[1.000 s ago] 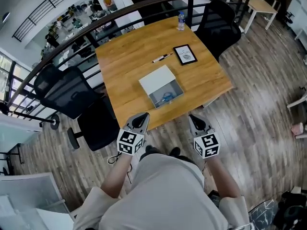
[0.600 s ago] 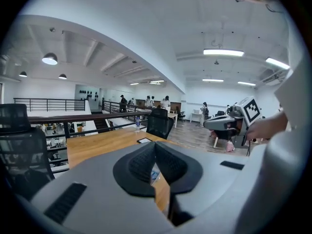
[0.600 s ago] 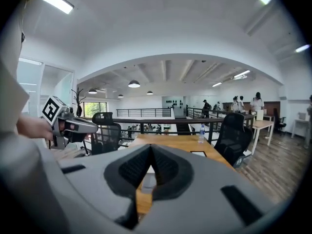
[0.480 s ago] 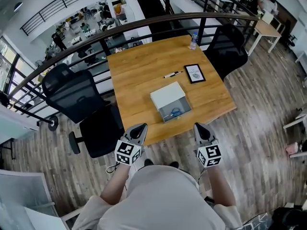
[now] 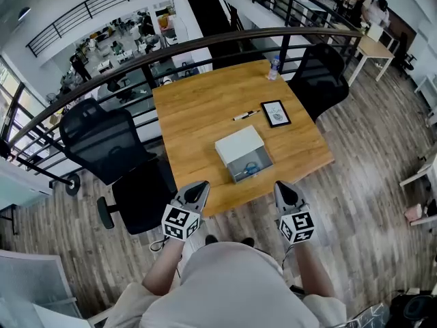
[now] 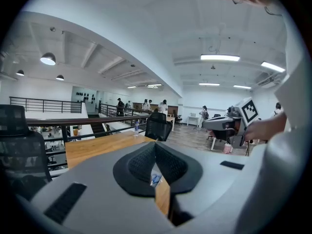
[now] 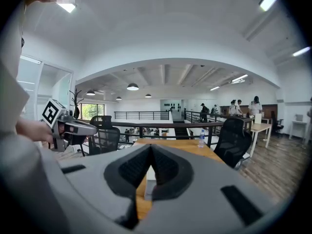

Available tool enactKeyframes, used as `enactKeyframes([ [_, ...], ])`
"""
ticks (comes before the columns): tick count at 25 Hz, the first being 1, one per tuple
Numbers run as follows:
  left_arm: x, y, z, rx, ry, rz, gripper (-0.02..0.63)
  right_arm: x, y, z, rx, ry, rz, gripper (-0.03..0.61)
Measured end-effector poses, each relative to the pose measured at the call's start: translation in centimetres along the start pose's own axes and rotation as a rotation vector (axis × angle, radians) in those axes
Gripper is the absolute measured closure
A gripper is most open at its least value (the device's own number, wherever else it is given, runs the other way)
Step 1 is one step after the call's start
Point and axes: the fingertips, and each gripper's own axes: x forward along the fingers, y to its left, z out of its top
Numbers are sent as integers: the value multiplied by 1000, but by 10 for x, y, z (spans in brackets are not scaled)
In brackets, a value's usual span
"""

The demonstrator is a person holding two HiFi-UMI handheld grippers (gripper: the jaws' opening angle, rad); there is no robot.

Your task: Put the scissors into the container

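A clear container (image 5: 250,167) with its white lid (image 5: 238,145) lying against its far side stands near the front edge of the wooden table (image 5: 198,115). Blue-handled scissors (image 5: 250,168) lie inside it. My left gripper (image 5: 199,187) hovers just short of the table's near edge, left of the container, shut with nothing in it. The right gripper (image 5: 282,186) hangs at the same height to the container's right, shut and empty too. In the left gripper view the left gripper (image 6: 155,144) has its pads meeting, with a sliver of blue below them. In the right gripper view the right gripper (image 7: 150,147) is likewise tip to tip.
A pen (image 5: 244,115), a framed card (image 5: 275,113) and a water bottle (image 5: 274,67) lie further back on the table. Black office chairs stand at the left (image 5: 102,145) and the far right (image 5: 317,80). A dark railing (image 5: 136,63) curves behind the table. Plank floor surrounds it.
The head view has shifted, so the table sits a little further right in frame. Both grippers keep much the same place before the table's edge, still shut.
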Motion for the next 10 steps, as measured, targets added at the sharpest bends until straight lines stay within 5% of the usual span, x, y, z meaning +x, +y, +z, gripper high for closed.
enactKeyframes([
  [10, 0, 12, 10, 7, -12, -14, 621, 8, 6, 7, -11, 5, -10, 577],
])
